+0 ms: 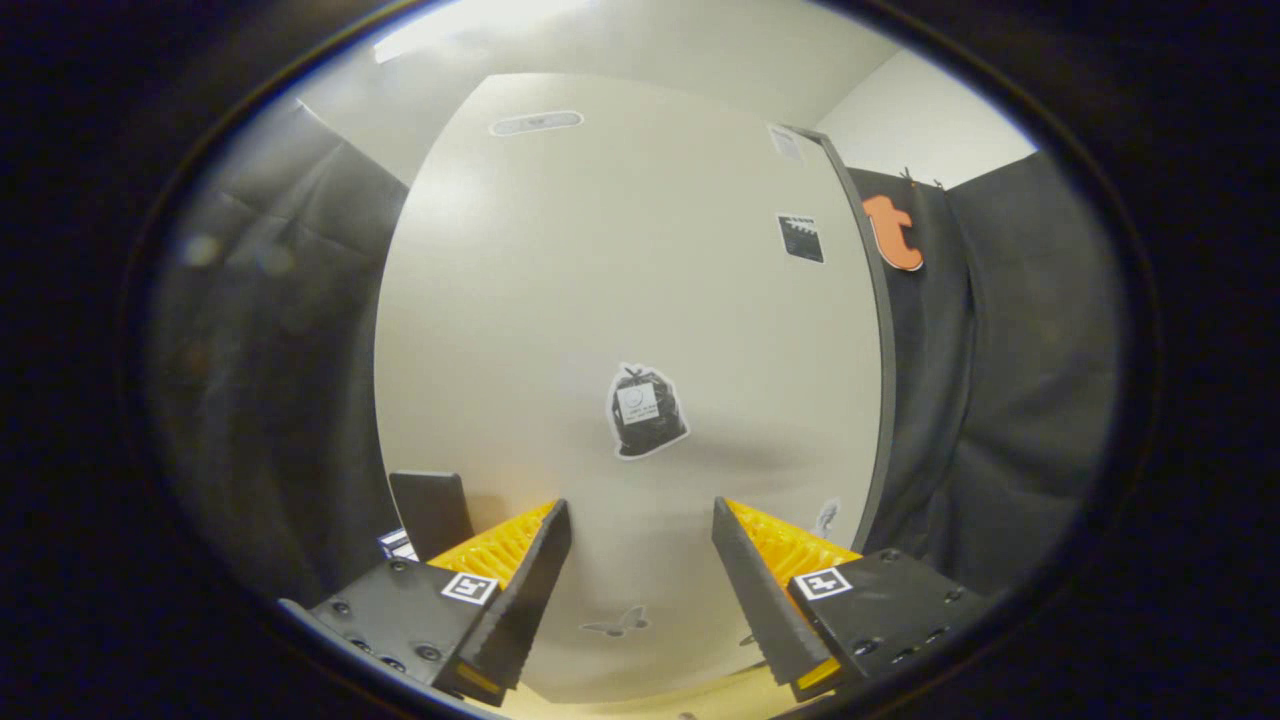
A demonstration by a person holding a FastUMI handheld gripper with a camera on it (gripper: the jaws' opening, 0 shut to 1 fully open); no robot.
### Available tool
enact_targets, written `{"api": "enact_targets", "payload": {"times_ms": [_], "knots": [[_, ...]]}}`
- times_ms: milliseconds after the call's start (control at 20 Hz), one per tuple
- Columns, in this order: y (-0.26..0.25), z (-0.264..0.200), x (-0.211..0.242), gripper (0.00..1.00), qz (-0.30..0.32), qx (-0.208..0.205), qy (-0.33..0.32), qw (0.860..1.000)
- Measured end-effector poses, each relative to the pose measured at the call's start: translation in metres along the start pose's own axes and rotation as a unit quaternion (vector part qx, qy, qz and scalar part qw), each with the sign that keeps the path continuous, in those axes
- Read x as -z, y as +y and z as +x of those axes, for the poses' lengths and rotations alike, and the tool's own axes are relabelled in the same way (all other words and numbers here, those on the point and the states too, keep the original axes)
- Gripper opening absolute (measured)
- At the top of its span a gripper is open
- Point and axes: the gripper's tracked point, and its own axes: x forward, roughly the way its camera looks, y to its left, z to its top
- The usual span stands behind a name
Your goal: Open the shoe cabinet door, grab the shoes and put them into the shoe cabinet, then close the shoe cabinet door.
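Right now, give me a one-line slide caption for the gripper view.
Open gripper faces the shut pale cabinet door, fingers apart and empty, a black bag sticker just beyond them.

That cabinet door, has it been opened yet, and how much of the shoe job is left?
Nothing looks done: the cabinet door faces the camera flat, apparently closed. In hand: the tool is open and empty, its fingers spread just before the door, near the dark handle. Left: opening it, putting the shoes inside, closing it.

cabinet door [640, 300]: pale beige, flat, closed, upright, facing the claw
stickers: several on the door's face
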Motion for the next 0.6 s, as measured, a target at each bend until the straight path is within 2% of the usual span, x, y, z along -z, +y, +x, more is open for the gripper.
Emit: {"api": "enact_targets", "payload": {"times_ms": [600], "knots": [[0.013,0.012,0.01,0.91,0.007,-0.012,0.002,1.0]]}}
